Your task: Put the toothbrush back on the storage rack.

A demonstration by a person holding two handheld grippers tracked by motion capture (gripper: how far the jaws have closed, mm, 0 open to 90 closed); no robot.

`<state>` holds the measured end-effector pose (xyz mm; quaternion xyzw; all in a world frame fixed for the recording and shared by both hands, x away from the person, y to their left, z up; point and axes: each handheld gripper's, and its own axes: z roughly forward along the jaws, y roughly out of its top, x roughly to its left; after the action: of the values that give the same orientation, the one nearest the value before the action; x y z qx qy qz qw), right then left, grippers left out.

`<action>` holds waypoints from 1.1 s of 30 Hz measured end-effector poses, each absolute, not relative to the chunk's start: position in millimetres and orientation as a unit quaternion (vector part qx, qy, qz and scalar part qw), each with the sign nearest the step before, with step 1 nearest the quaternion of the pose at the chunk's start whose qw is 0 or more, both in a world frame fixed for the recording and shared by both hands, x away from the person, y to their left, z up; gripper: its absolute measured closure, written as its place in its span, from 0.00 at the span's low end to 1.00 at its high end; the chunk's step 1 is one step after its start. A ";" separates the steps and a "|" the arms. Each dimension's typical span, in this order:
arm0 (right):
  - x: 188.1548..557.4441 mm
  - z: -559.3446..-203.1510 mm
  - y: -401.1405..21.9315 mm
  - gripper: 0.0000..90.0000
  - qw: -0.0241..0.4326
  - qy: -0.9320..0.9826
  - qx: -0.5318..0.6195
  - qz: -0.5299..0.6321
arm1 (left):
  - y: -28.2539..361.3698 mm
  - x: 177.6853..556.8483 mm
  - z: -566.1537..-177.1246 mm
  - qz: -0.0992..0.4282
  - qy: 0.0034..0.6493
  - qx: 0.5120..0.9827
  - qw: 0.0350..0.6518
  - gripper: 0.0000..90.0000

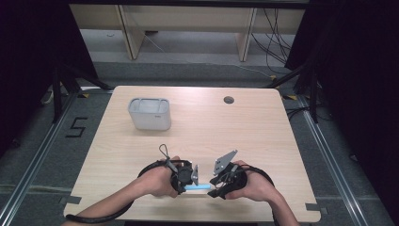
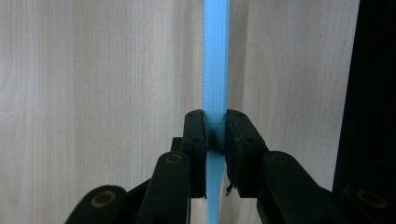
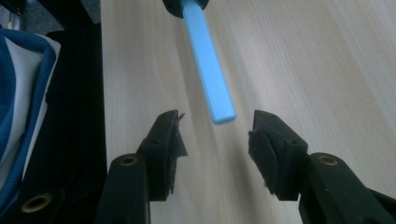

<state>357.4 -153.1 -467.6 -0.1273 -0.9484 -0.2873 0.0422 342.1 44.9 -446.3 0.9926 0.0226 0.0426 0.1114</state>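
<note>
Near the table's (image 1: 263, 122) front edge our left gripper (image 2: 215, 128) pinches the blue stick (image 2: 216, 56); our spread right gripper (image 3: 215, 133) has yet to take it

Bright, even light; dark surroundings; soft shadows.

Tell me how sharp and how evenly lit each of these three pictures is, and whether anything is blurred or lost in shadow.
High view: table evenly lit and sharp, surroundings fall into black. Left gripper view: blue strip and the left hand-held gripper clamping it are crisp, with a dark band at the right edge. Right gripper view: the strip's tip is sharp, the open right hand-held gripper slightly soft, and the left side is in deep shadow.
</note>
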 end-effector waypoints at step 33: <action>357.1 -468.7 -149.7 0.88 0.083 -0.934 -0.158 -0.308 | 55.4 339.7 -423.6 0.063 0.061 0.976 0.201 0.63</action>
<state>357.1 -149.7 -468.7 -0.1583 -0.9344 -0.3083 0.0830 339.7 55.4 -423.6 0.9757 0.0614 0.0633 0.2007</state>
